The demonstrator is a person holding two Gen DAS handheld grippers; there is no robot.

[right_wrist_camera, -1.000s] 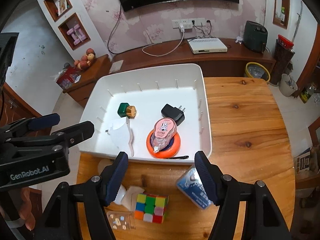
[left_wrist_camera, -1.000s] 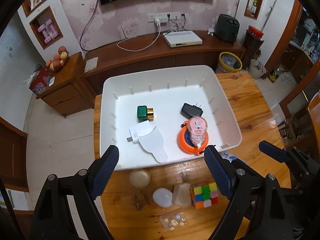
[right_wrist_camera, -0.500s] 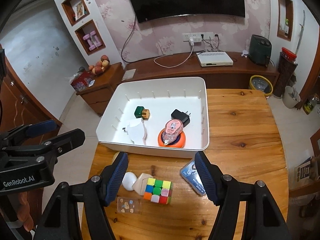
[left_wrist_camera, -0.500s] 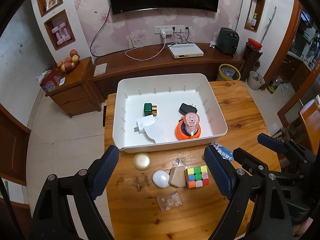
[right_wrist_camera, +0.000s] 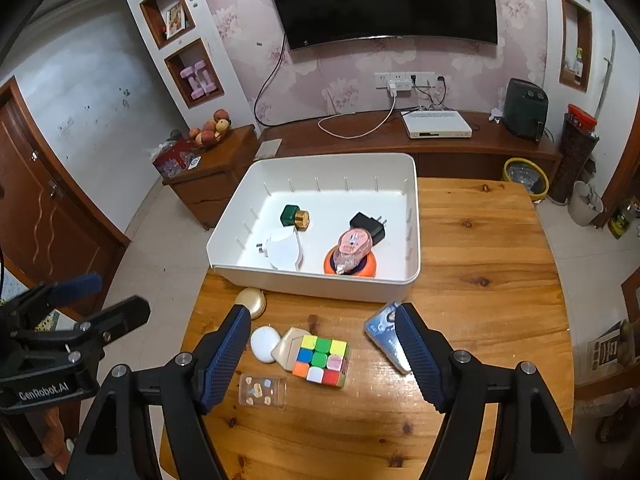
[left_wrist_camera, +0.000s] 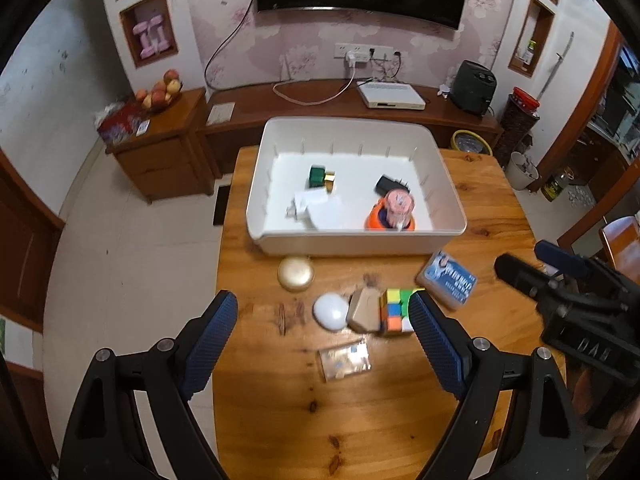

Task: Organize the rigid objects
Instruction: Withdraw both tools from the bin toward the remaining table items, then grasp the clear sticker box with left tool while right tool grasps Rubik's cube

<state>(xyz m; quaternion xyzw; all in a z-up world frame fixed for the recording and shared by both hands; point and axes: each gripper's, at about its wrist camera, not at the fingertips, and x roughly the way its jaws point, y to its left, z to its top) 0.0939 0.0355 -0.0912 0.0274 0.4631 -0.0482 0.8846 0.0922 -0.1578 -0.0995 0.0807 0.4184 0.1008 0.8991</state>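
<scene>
Right wrist view shows your right gripper (right_wrist_camera: pixel 322 350) opening, empty, over the puzzle cube (right_wrist_camera: pixel 321 360) near the white bin (right_wrist_camera: pixel 320 282), left gripper (left_wrist_camera: pixel 324 344) apart and empty: descend squarely, pinching flat faces.

The white bin (right_wrist_camera: pixel 316 286) sits at the far left of the wooden table (right_wrist_camera: pixel 492 248). Right of the bin, the tabletop lies bare to its far edge, an open lane. Just before the bin's near wall a band of clutter blocks the way: gold compact (right_wrist_camera: pixel 251 301), white oval case (right_wrist_camera: pixel 265 343), beige wedge (right_wrist_camera: pixel 289 347), puzzle cube (right_wrist_camera: pixel 322 360), clear packet (right_wrist_camera: pixel 263 391) and blue pack (right_wrist_camera: pixel 385 334). Nearer than these the wood is bare. Inside the bin, the far strip and right corner stand free.
</scene>
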